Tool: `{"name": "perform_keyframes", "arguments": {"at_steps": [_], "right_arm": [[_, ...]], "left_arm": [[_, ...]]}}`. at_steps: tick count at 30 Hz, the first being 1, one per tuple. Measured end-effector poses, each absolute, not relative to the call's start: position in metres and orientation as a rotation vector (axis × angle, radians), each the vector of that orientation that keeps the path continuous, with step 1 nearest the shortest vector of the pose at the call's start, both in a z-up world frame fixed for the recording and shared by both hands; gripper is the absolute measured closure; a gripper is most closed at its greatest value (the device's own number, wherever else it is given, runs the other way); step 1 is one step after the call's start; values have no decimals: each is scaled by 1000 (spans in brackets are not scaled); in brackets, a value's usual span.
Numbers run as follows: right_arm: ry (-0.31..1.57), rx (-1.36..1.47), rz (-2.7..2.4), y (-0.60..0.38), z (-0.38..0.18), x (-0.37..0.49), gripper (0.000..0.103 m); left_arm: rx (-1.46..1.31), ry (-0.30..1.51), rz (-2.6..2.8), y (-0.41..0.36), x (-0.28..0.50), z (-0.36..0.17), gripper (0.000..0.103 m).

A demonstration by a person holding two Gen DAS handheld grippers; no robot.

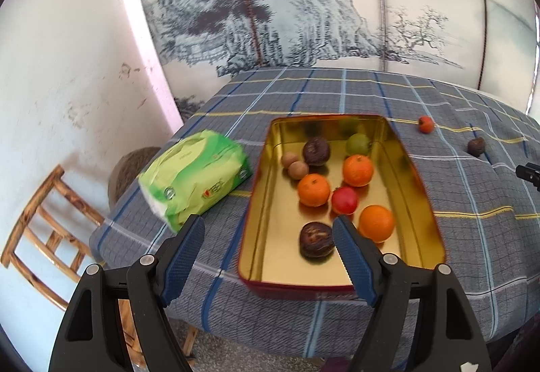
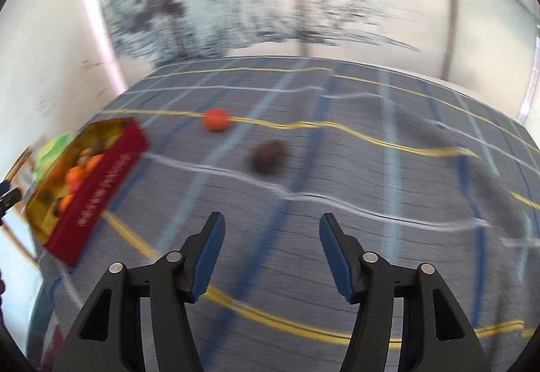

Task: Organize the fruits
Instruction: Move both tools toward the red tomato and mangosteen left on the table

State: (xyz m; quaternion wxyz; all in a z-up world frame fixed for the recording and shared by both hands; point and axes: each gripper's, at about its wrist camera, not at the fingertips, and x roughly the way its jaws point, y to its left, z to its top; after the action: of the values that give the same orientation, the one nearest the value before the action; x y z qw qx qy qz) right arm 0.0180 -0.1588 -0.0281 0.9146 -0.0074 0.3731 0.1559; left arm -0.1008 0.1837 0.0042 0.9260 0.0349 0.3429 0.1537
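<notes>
A red tin point(image 1: 260, 189) with a gold inside holds several fruits: oranges point(image 1: 314, 189), a red fruit point(image 1: 344, 200), a green one point(image 1: 357, 143), dark passion fruits point(image 1: 316, 240) and small brown ones point(image 1: 298, 169). My left gripper point(image 1: 268, 232) is open and empty over the tin's near left corner. A small orange fruit point(image 1: 426, 124) and a dark fruit point(image 1: 476, 146) lie loose on the cloth right of the tin. In the blurred right wrist view my right gripper point(image 2: 271, 230) is open and empty, short of the dark fruit point(image 2: 268, 156) and the orange fruit point(image 2: 216, 118); the tin point(image 2: 98, 189) is at its left.
A green tissue pack point(image 1: 194, 179) lies left of the tin on the grey plaid tablecloth point(image 1: 472, 237). A wooden chair point(image 1: 44, 230) stands beside the table's left edge. A painted screen point(image 1: 303, 7) stands behind the table.
</notes>
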Motion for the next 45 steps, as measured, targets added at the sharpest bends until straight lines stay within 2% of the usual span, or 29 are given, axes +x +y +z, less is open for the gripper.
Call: {"name": "perform_keyframes", "arguments": {"at_steps": [6,13,20,30,41,45], "right_arm": [[776,-13,220,-203,-38,28,38],[789,34,190,-227,-49,36,26],[785,58,155,-242,-50,46,18],[786,120,48,-275,-53,58,12],[785,193,92,-284,-55,58,11],[792,193,104,-284,-56,59,11]], "left_arm": [[138,700,279,157,-86,11,28],[228,698,232,122,-64,16,27],[310,703,173,83,-40,17,25],[366,748,88,35,4,9,23],[282,795,-34,8,85,11,23],[264,821,-40,7,126,4,27]]}}
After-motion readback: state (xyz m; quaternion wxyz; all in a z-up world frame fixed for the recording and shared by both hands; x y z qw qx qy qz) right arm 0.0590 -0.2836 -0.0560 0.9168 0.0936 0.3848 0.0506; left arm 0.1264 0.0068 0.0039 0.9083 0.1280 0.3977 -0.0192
